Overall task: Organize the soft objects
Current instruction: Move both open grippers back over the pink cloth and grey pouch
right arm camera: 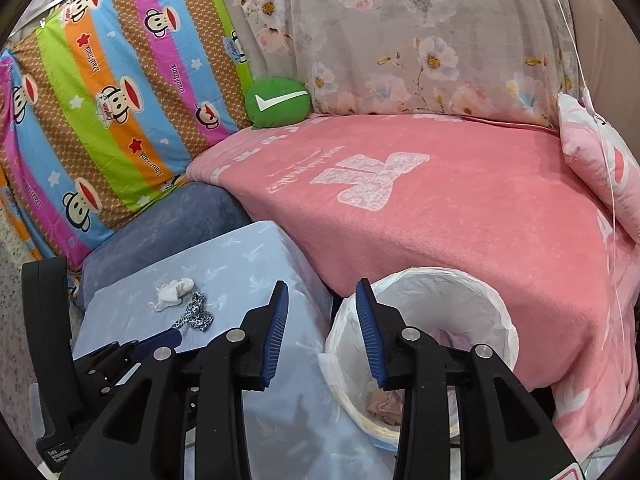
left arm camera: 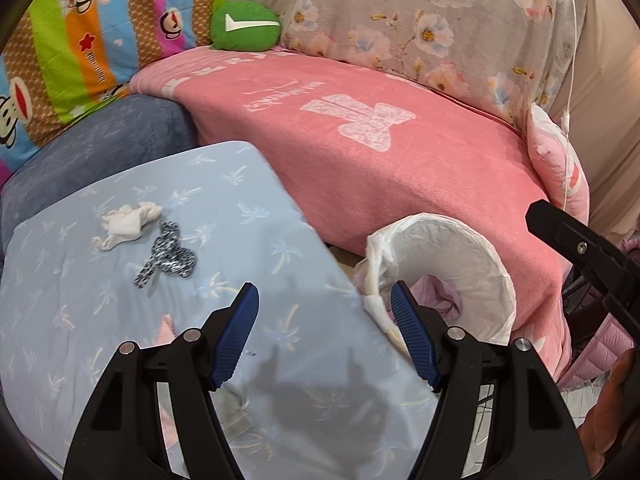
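Note:
A crumpled white sock [left arm camera: 127,225] [right arm camera: 172,294] and a black-and-white patterned sock [left arm camera: 170,258] [right arm camera: 196,316] lie side by side on a light blue cushion [left arm camera: 100,320] [right arm camera: 240,272]. Right of the cushion stands a white bin [left arm camera: 452,256] [right arm camera: 440,304] lined with a plastic bag, with pink and beige cloth at its bottom. My left gripper [left arm camera: 325,300] is open and empty, hovering over the cushion's right edge beside the bin. My right gripper [right arm camera: 322,296] is open and empty, above the gap between cushion and bin. A pink scrap [left arm camera: 166,330] lies under the left finger.
A pink blanket [left arm camera: 360,160] [right arm camera: 460,208] covers the bed behind. A green round pillow [left arm camera: 245,24] [right arm camera: 278,100], a striped monkey-print quilt [right arm camera: 112,120], a floral quilt [right arm camera: 420,40], a dark blue cushion [left arm camera: 100,148] and a pink pillow [right arm camera: 600,168] ring the area.

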A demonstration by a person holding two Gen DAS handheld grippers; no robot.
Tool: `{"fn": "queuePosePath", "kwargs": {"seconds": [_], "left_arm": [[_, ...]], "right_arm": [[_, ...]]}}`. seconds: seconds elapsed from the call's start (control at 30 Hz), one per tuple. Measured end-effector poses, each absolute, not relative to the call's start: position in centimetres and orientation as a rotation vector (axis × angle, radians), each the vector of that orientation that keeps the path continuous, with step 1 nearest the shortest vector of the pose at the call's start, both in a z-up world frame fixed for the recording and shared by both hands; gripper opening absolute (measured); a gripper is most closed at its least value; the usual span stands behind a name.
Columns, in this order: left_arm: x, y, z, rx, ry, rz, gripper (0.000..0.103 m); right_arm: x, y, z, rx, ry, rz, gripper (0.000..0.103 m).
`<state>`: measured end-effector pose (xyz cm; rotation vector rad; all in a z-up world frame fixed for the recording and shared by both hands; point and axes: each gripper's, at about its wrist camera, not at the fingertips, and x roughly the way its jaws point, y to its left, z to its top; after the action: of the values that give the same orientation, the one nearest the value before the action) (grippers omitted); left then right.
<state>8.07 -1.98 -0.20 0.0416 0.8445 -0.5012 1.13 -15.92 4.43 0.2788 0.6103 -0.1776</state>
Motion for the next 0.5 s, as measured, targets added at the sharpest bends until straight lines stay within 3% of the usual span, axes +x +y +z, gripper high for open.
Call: {"fn": "queuePosePath", "kwargs": {"seconds": [0.5], "left_arm": [[7.7, 5.8, -2.5, 0.009, 0.885, -0.345, 0.077]], "right_arm": [[1.7, -8.8, 1.6, 0.206, 0.708, -0.058, 0.047]]}}
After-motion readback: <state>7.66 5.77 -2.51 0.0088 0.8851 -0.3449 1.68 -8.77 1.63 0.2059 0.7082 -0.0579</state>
